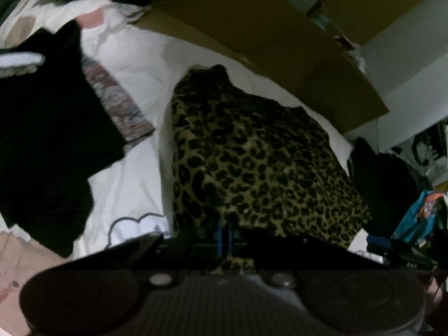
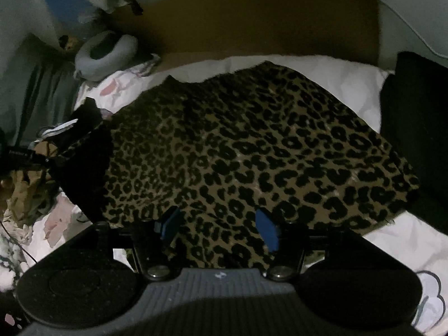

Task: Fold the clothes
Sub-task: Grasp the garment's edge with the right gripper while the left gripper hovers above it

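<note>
While the leopard-print garment [image 2: 252, 145] is lying spread across the white bedding [image 2: 336, 81], its near hem is draping over both tools — the relation the coming fold is turning on. Seen from the right wrist, the cloth's long axis is running roughly left to right, with the hem falling toward the camera. The right gripper [image 2: 219, 231] is standing with its blue pads [image 2: 268, 232] apart; the hem is lying between them, yet the pads are not visibly pressing on it, so this side is judged released. The left gripper [image 1: 227, 233] is sitting with its blue fingers together, pinching a corner of the same garment, which is rising in a peak from that grip.

Judgement: the left hand is the one holding and is therefore better placed to carry its corner across; the right is nearer the middle of the hem and would need to re-grip.

Only the left wrist view is showing the black garment [image 1: 53, 128] lying flat beside the patterned one — well apart from it. Only the right wrist view is showing a grey neck pillow [image 2: 107, 56] and the cardboard panel [image 2: 266, 22] standing squarely behind the bedding
</note>
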Demonstrator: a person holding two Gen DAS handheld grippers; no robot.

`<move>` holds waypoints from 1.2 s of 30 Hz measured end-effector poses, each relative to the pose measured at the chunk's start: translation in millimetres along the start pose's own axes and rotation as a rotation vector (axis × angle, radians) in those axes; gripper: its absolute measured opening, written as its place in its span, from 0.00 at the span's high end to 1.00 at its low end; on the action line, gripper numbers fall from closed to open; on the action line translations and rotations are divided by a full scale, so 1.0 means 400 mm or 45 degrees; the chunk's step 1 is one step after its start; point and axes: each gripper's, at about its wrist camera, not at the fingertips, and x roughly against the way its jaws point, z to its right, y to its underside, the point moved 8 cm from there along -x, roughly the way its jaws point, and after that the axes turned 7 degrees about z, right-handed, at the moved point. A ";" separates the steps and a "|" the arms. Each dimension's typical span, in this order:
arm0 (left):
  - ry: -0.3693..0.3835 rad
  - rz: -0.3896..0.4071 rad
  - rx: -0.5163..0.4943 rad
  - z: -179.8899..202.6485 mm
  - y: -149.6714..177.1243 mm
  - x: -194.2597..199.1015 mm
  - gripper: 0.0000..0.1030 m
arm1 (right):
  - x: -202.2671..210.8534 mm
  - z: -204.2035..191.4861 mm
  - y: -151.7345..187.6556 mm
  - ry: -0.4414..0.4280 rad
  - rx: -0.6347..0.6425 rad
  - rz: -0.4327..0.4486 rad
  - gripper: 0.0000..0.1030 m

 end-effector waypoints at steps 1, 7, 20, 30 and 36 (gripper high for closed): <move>0.006 -0.008 -0.011 0.017 -0.004 0.002 0.96 | 0.000 -0.007 -0.003 -0.011 0.008 0.008 0.36; 0.005 -0.057 -0.100 0.110 -0.025 0.010 0.96 | 0.005 -0.036 -0.028 -0.069 0.035 0.064 0.36; -0.052 -0.130 -0.193 0.253 -0.068 -0.007 0.96 | 0.013 -0.077 -0.074 -0.193 0.094 0.156 0.36; -0.031 -0.184 -0.215 0.388 -0.040 -0.069 0.96 | 0.004 -0.107 -0.099 -0.253 0.095 0.222 0.35; 0.010 -0.213 -0.214 0.436 -0.021 -0.125 0.96 | -0.021 -0.138 -0.090 -0.295 0.093 0.225 0.35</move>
